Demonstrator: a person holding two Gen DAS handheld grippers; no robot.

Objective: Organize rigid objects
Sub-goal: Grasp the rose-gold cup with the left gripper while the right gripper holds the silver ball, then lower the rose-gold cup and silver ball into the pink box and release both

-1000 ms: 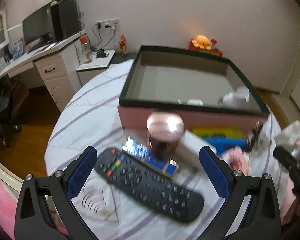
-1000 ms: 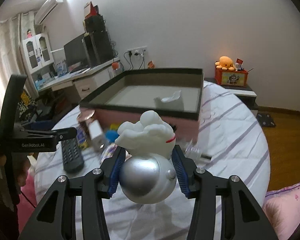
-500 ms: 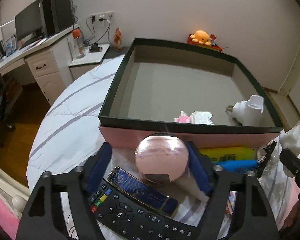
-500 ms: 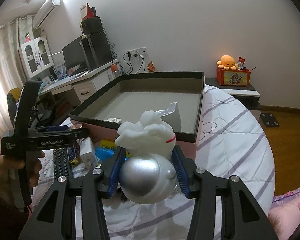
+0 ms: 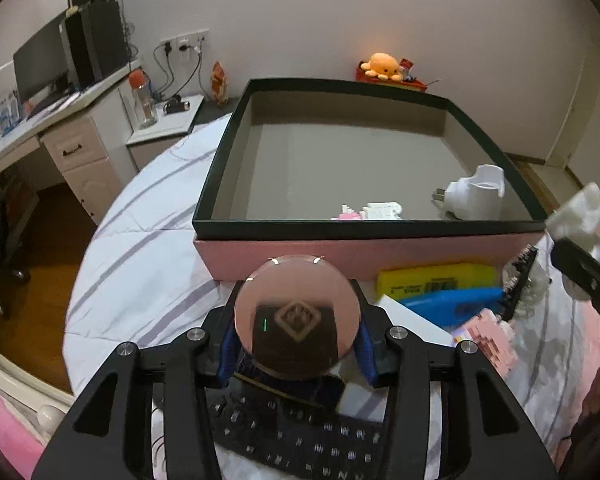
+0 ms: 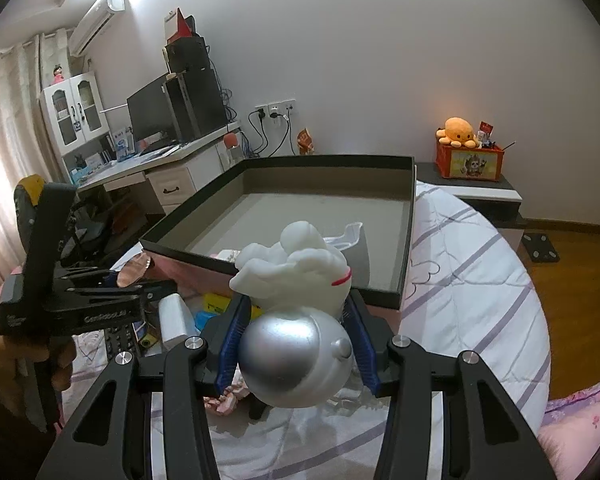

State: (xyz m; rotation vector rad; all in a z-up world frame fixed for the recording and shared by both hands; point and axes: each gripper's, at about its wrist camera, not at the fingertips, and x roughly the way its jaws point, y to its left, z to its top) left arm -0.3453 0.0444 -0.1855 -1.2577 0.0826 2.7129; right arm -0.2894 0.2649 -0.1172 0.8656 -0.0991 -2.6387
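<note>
Large shallow cardboard box (image 5: pixel 400 242), pink walls, dark green rim, grey floor: stands on the striped bedspread as the collecting tray; it holds a white plastic plug-in holder (image 5: pixel 474 196) and small white-and-pink block pieces (image 5: pixel 374 212).

White-and-silver astronaut figurine (image 6: pixel 296 320): clamped helmet-first between the right gripper's (image 6: pixel 296 344) blue pads, raised just short of the box's near wall, probably awaiting drop-in.

Round jar with mirrored rose-gold lid (image 5: pixel 297 318): left gripper (image 5: pixel 297 344) jaws have just been closing and now flank it, pads apparently on its sides, beside the box.

Black remote control (image 5: pixel 300 436): lies beneath, unsorted.
</note>
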